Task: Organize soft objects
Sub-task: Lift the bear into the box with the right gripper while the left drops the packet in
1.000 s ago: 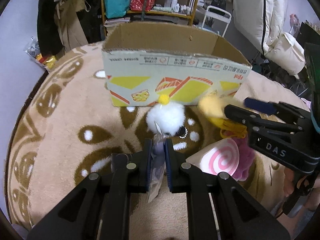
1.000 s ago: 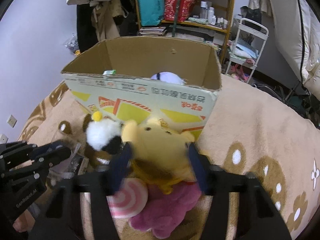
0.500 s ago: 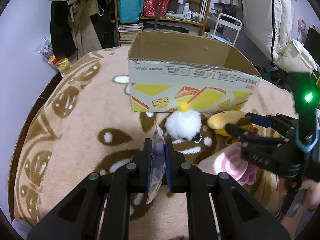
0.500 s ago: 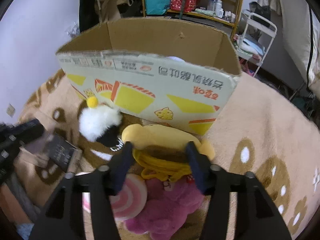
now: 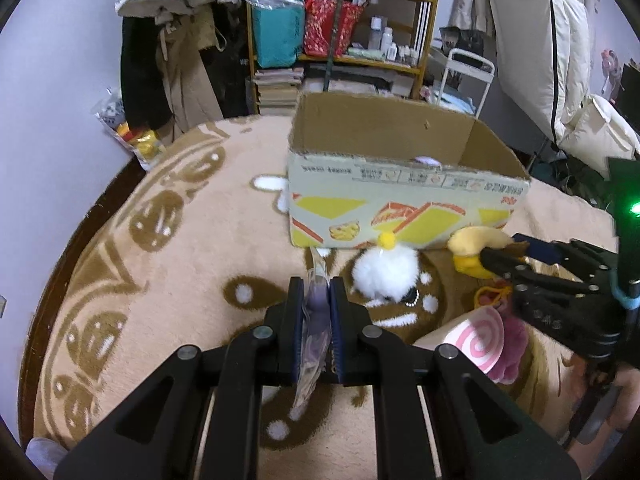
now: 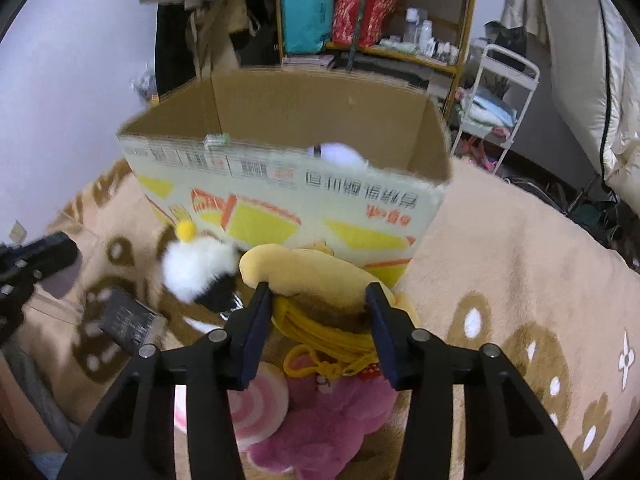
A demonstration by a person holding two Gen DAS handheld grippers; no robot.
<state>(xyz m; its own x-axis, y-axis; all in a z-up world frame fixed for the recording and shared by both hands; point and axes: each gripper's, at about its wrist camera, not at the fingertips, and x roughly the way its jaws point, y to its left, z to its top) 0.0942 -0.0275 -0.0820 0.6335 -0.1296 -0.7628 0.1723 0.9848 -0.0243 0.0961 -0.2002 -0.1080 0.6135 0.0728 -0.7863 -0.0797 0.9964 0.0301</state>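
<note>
An open cardboard box (image 5: 404,204) stands on a beige patterned blanket; it also shows in the right wrist view (image 6: 288,188), with a white soft toy (image 6: 338,153) inside. My left gripper (image 5: 316,308) is shut on a clear plastic packet (image 5: 314,328), held above the blanket. A white fluffy ball toy (image 5: 386,274) with a yellow pompom lies in front of the box. My right gripper (image 6: 318,316) has its fingers around a yellow plush (image 6: 308,268) and holds it. A pink swirl cushion (image 6: 256,408) and a magenta plush (image 6: 328,432) lie below it.
The blanket (image 5: 160,248) covers a round surface with a dark edge at the left. A shelf with bags and bottles (image 5: 332,28), hanging clothes and a white rack (image 5: 468,76) stand behind the box. A dark packet (image 6: 124,324) lies left of the toys.
My left gripper has pulled back and up with the packet. My right gripper has closed in on the yellow plush and raised it slightly toward the box.
</note>
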